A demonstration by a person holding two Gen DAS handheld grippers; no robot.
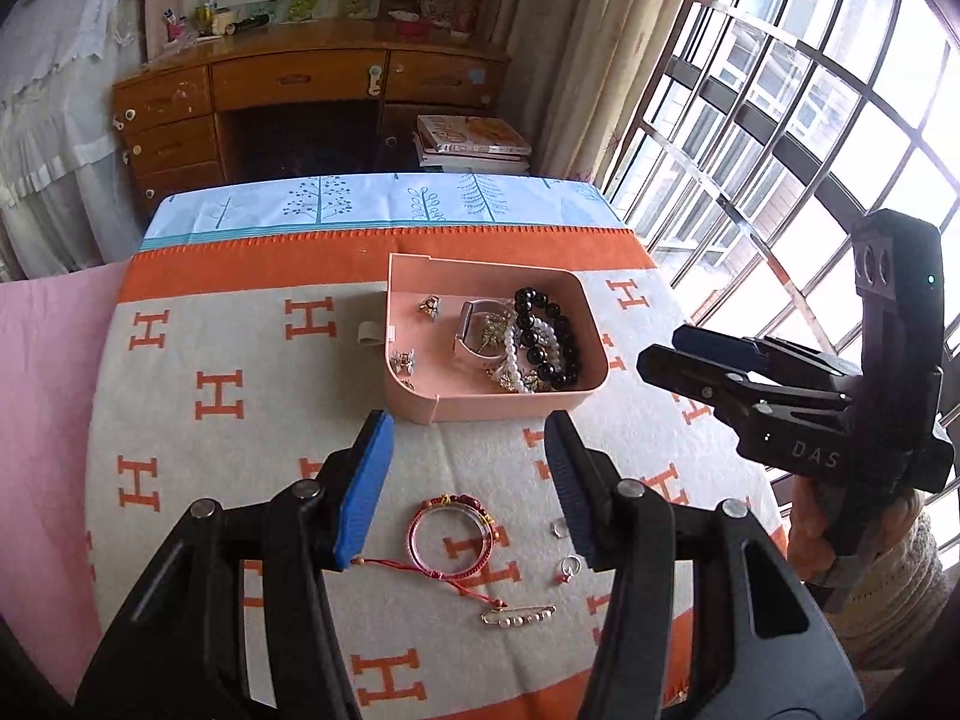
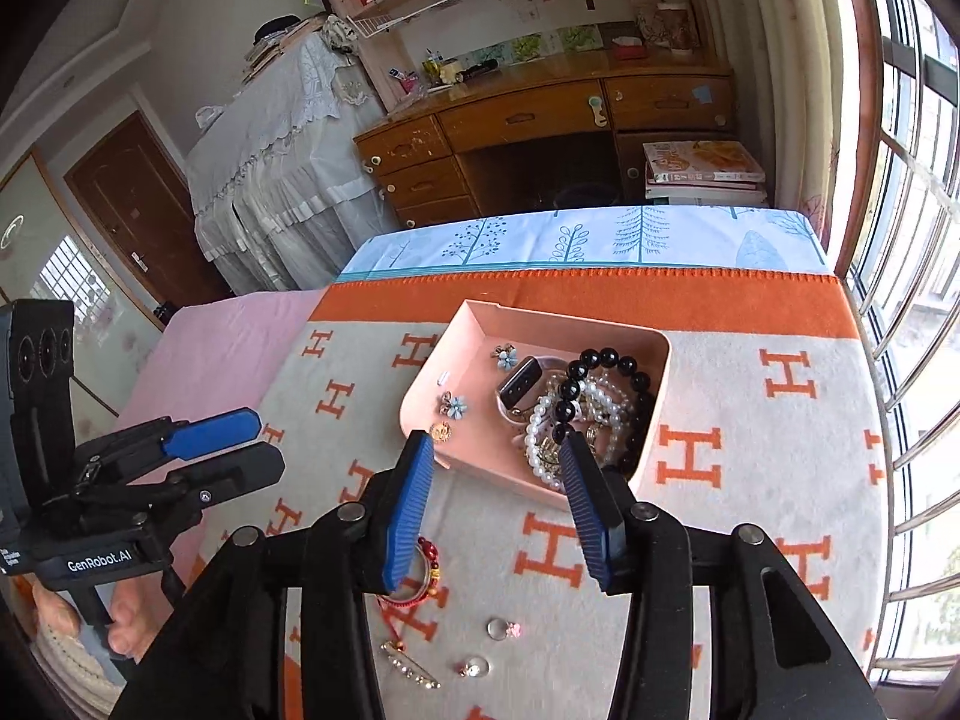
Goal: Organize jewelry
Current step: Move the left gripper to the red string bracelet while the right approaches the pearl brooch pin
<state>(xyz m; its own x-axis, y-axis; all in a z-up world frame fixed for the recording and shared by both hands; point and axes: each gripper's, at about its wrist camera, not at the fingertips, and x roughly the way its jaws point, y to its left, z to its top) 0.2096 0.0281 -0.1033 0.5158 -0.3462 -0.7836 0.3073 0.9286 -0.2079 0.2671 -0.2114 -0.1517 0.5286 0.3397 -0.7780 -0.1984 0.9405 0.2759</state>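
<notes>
1. Hovering over an orange-and-cream blanket (image 1: 252,348), the left gripper (image 1: 468,480) has its blue-padded jaws wide apart and holds nothing; the right gripper (image 2: 501,495) is likewise spread and bare.

2. Seen from the left wrist, the right gripper (image 1: 657,351) hangs off to the right of the tray, apart from it; from the right wrist, the left gripper (image 2: 261,444) floats well to the left over the blanket.

3. Between the left jaws lies a red bangle (image 1: 453,534) with a trailing red cord, flat on the blanket.

4. Just beside the bangle sit a small ring (image 1: 561,528) and a second ring (image 1: 570,567) with a red bead; a gold pin (image 1: 519,615) set with beads lies nearer the camera.

5. Beyond both jaws stands a pink tray (image 1: 420,405), open-topped, on the blanket.

6. Inside the tray, black beads (image 1: 543,330) and white pearls (image 1: 516,354) are heaped at the right side over a watch band (image 1: 465,327) and gold pieces.

7. Small flower earrings (image 2: 456,405) lie loose at the tray's left side.

8. Farther off, a wooden desk (image 1: 300,84) and stacked books (image 1: 474,144) stand by a barred window (image 1: 810,120).
</notes>
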